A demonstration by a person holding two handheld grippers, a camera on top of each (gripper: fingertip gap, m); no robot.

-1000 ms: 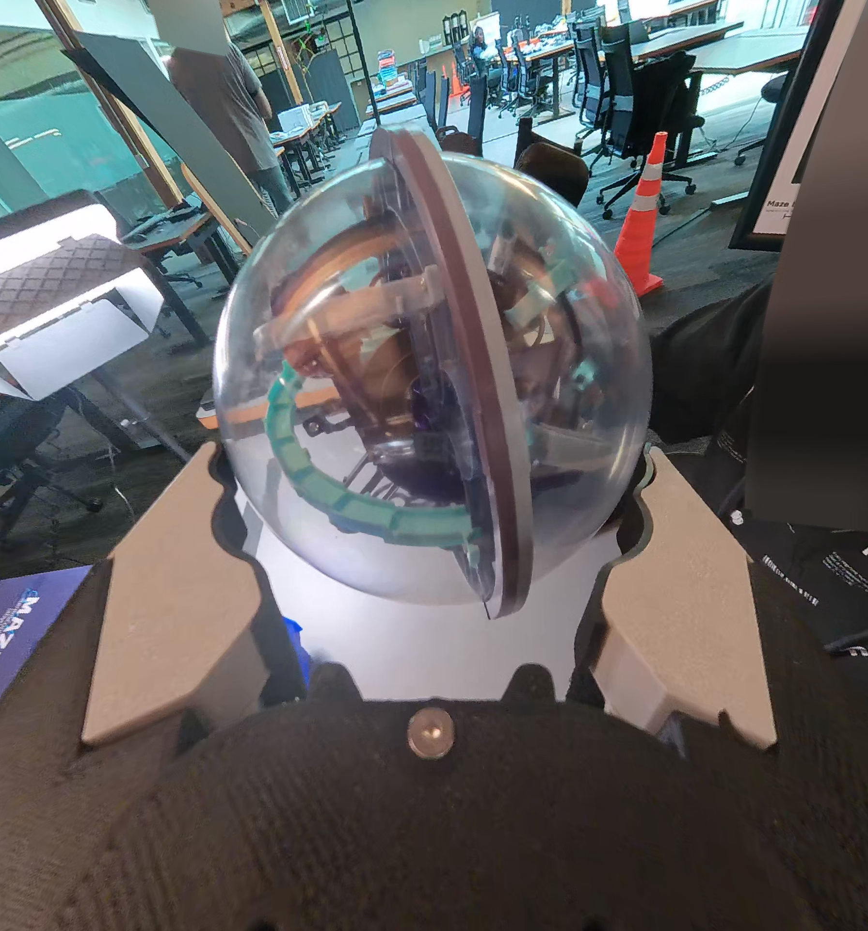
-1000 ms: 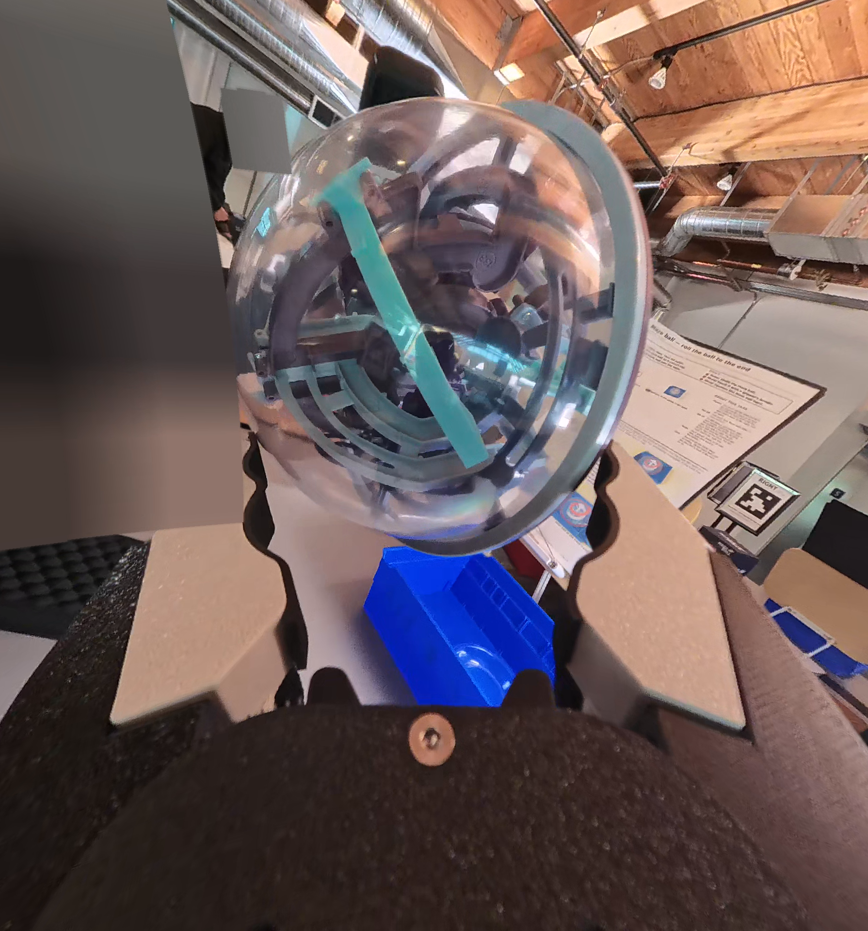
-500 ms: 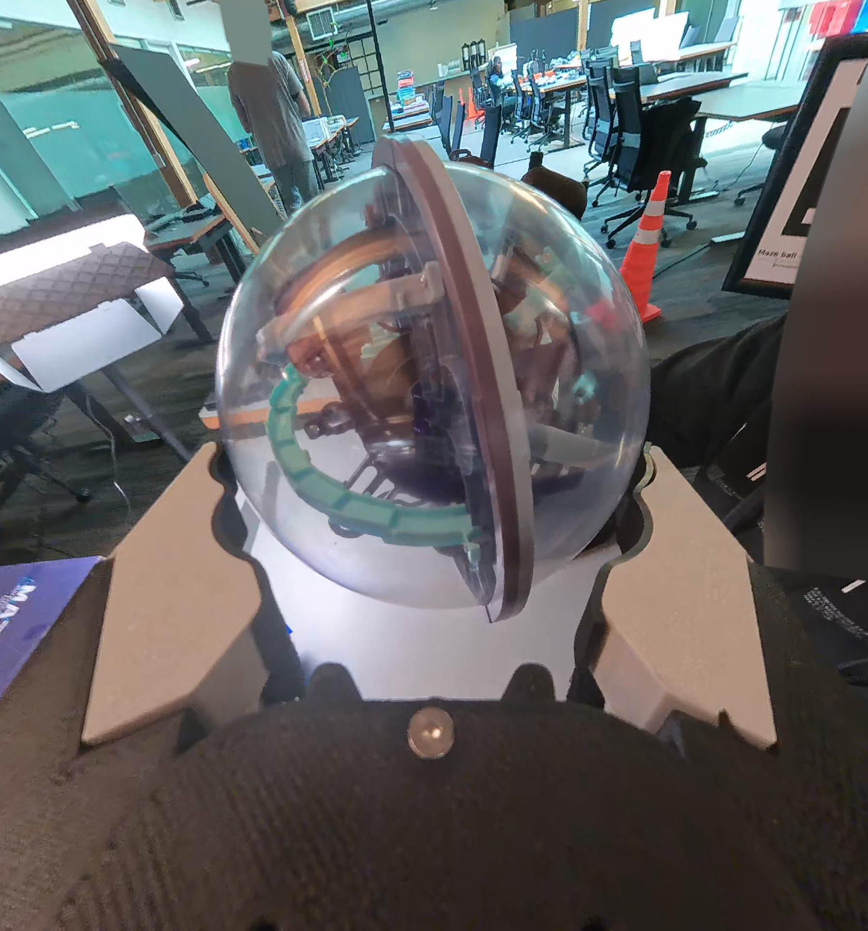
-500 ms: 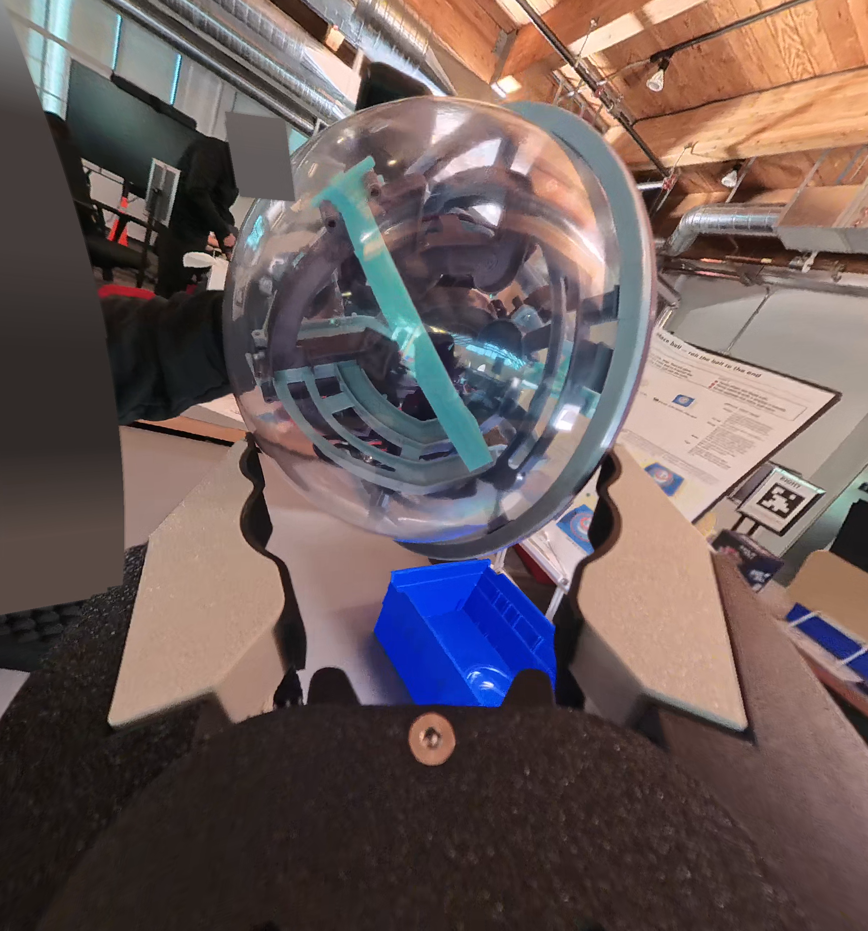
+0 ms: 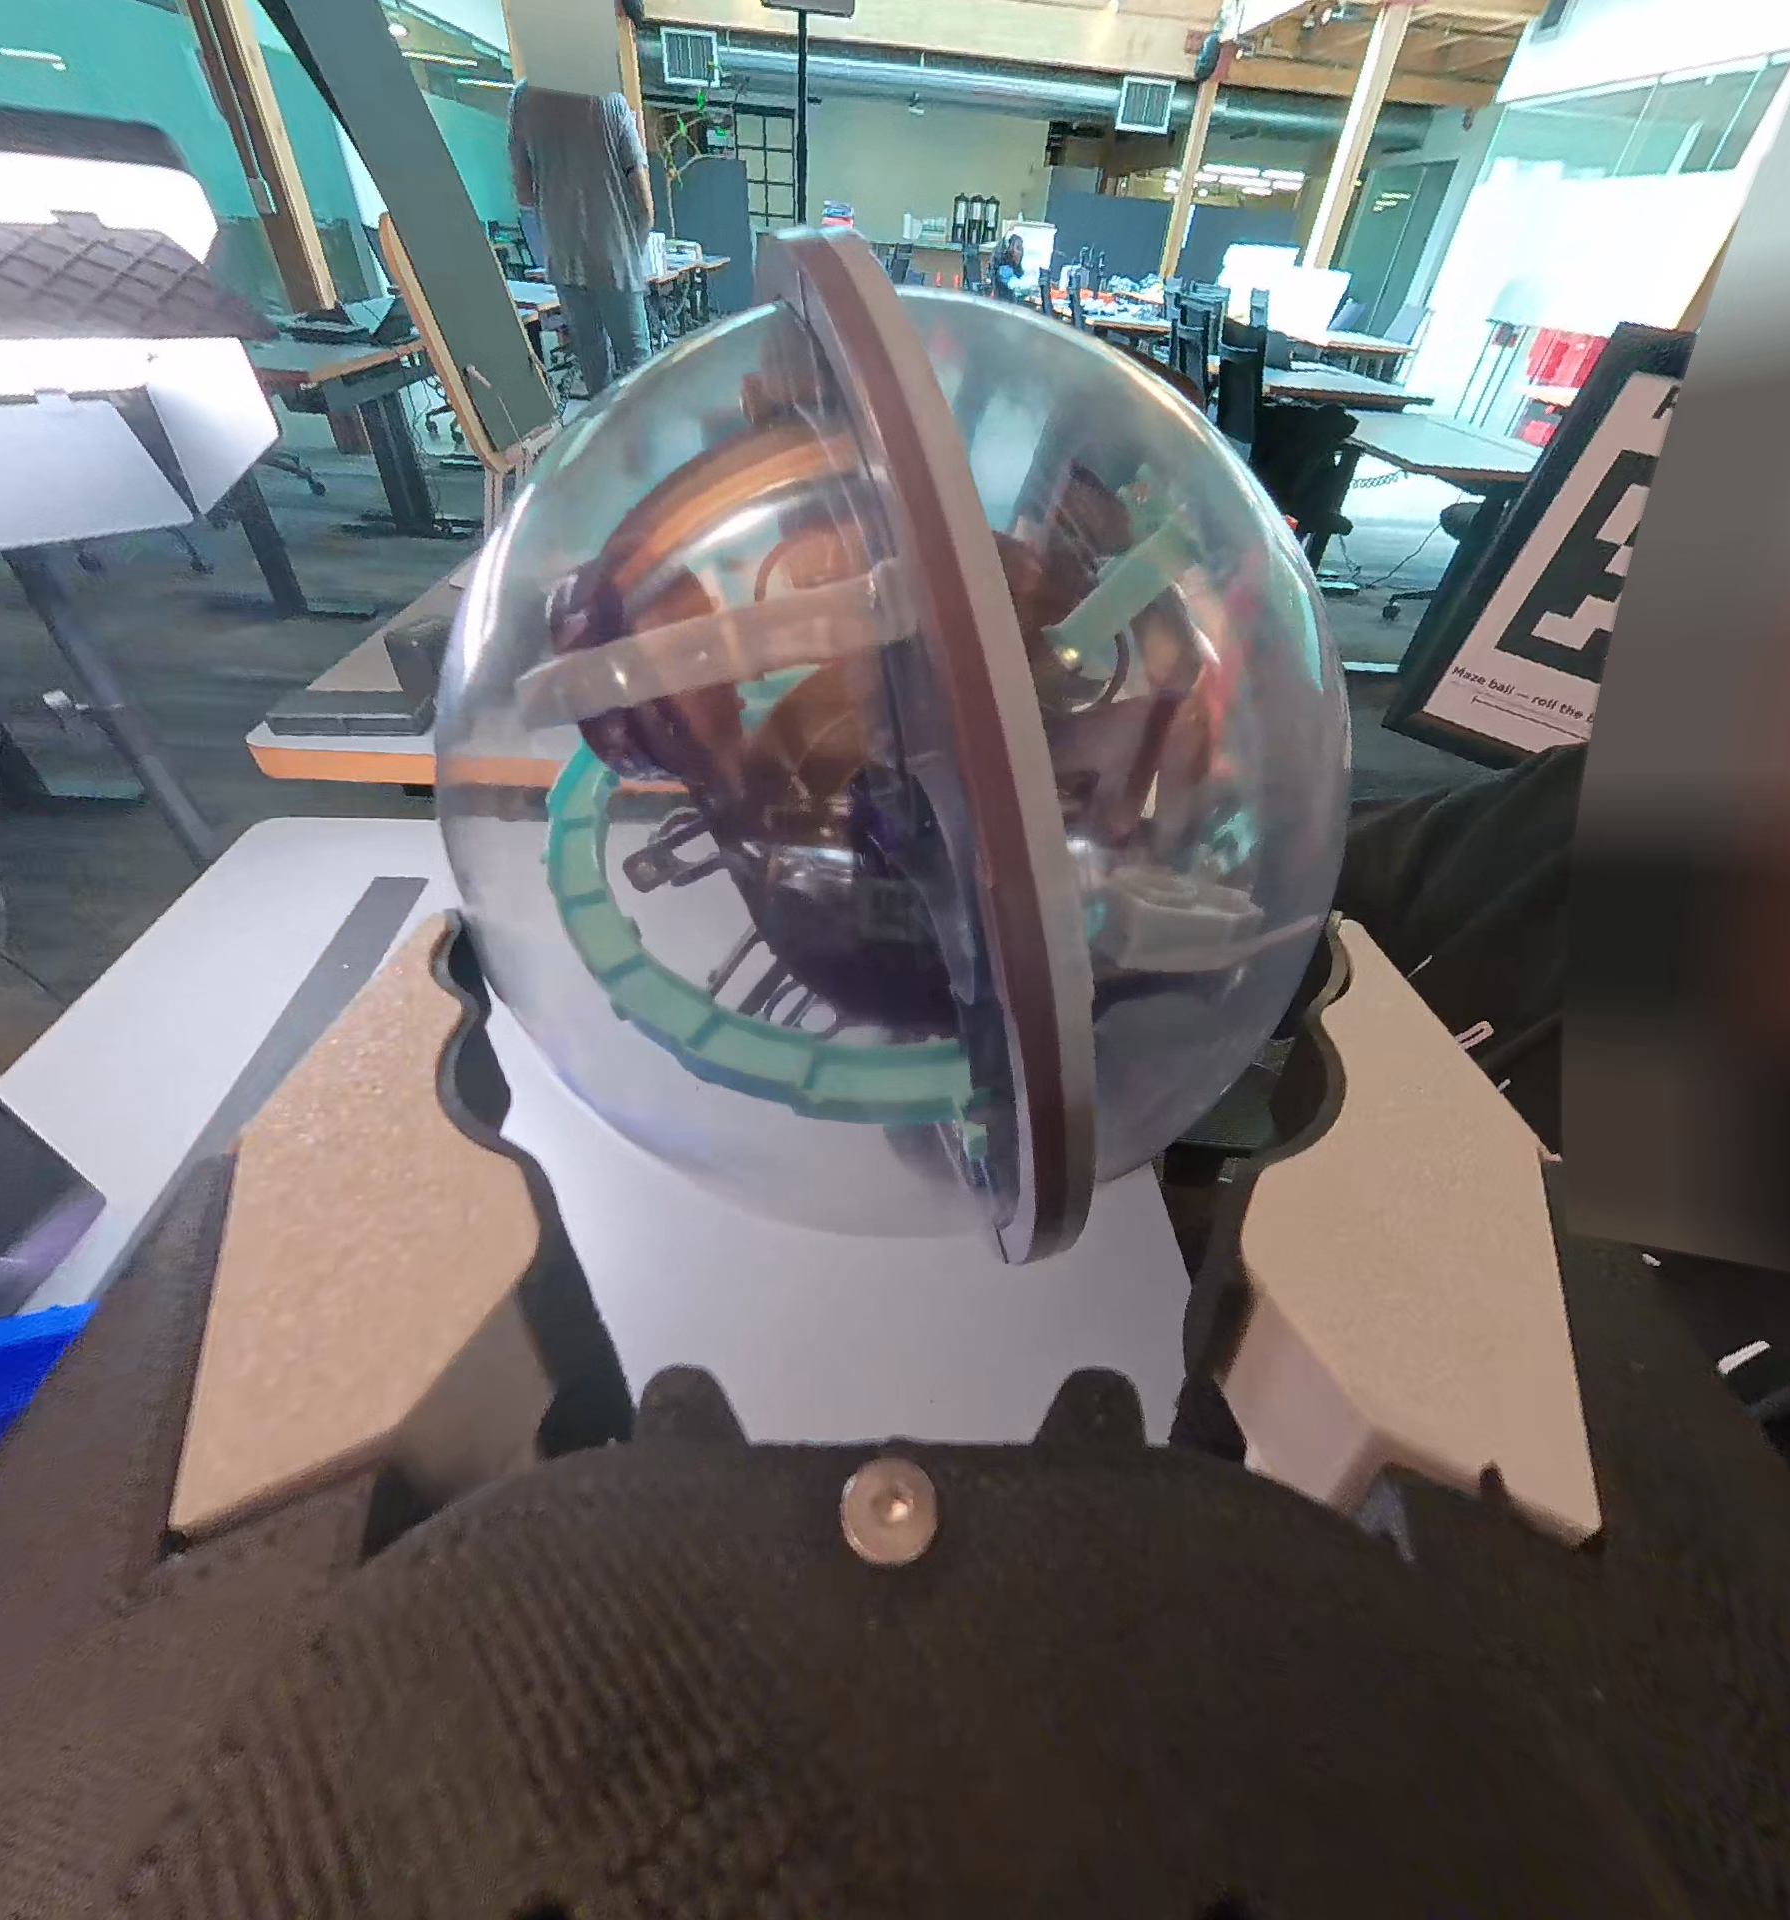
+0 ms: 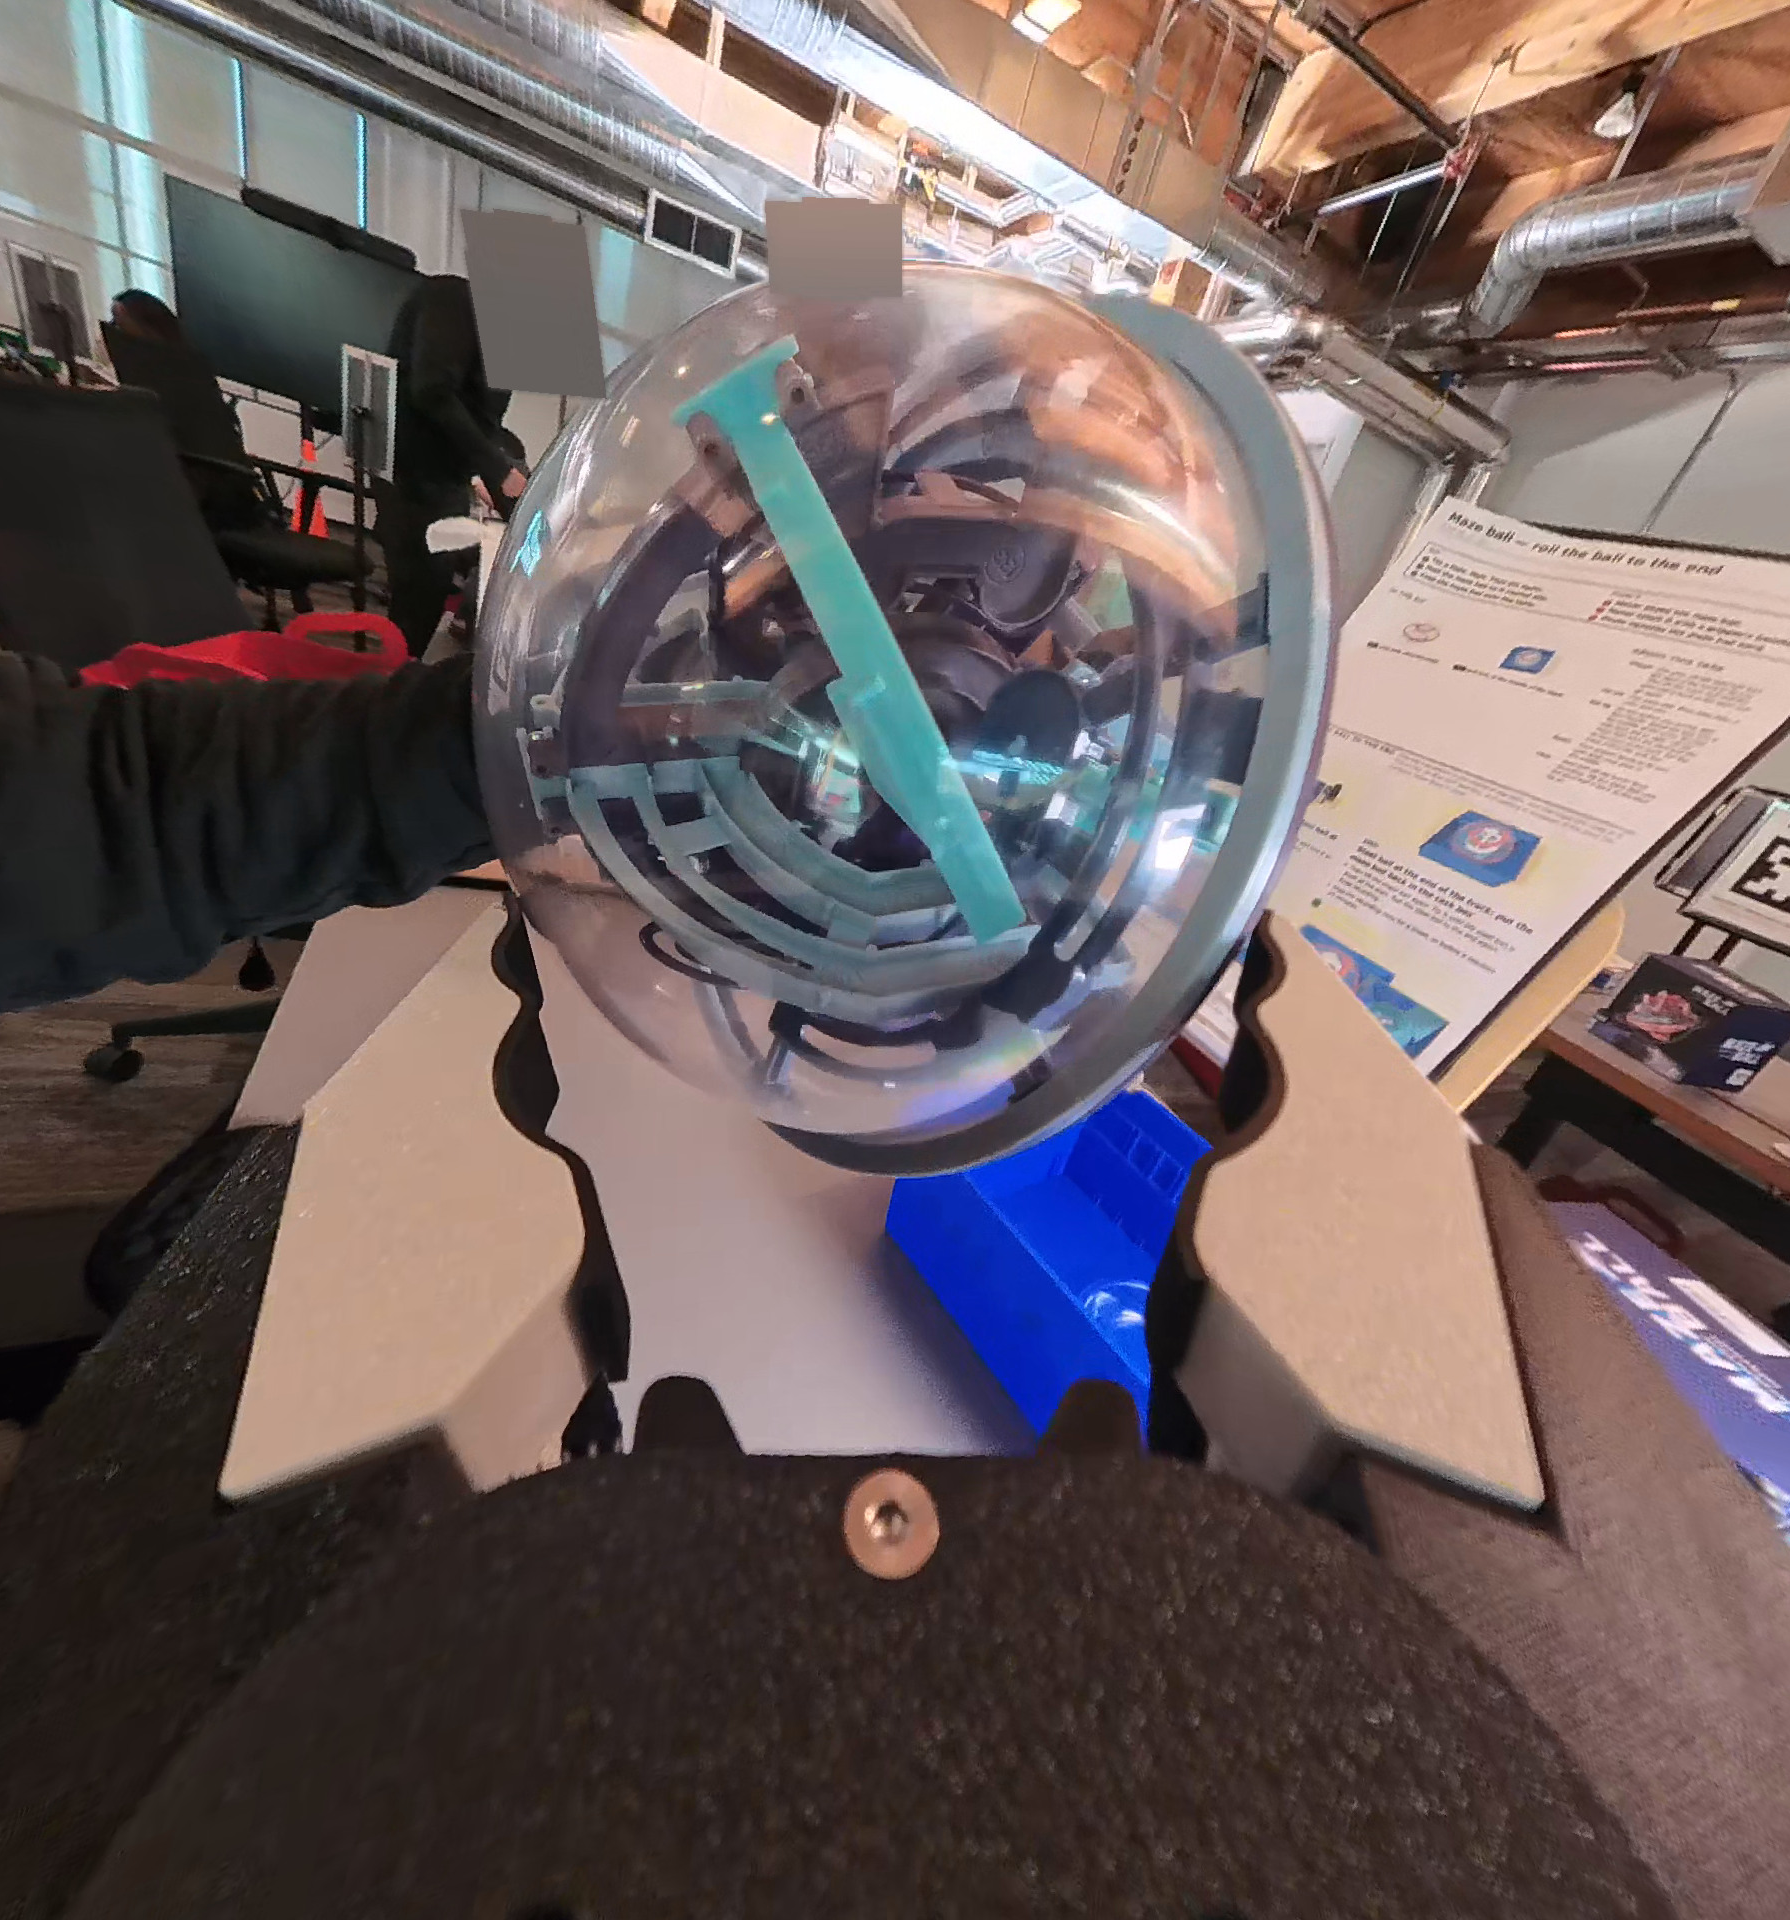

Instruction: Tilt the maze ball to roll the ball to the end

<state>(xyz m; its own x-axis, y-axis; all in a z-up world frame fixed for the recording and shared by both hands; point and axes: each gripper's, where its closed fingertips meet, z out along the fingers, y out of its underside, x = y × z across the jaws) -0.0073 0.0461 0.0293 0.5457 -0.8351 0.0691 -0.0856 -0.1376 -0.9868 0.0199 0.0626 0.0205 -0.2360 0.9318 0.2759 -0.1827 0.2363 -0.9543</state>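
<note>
The maze ball (image 5: 766, 727) is a clear sphere with teal and brown tracks inside and a grey ring around its middle. It hangs in the air above a white table (image 5: 870, 1320). My left gripper (image 5: 886, 935) is shut on it, with both fingers (image 5: 351, 1195) pressed against its sides. In the right wrist view the maze ball (image 6: 870, 675) is tilted, with a teal bar across it. My right gripper (image 6: 880, 935) is also shut on it, its fingers (image 6: 403, 1247) against the sphere. I cannot make out the small ball inside.
A blue bin (image 6: 1036, 1247) sits on the table under the sphere. A white instruction board (image 6: 1556, 748) and a purple box (image 6: 1701, 1351) stand to the right. A person's dark sleeve (image 6: 195, 790) reaches in from the left. Desks and chairs fill the room behind.
Both grippers have turned together with the maze ball held between them. The backgrounds have swung: the table now shows in the left view, and the sleeve and room in the right view.
</note>
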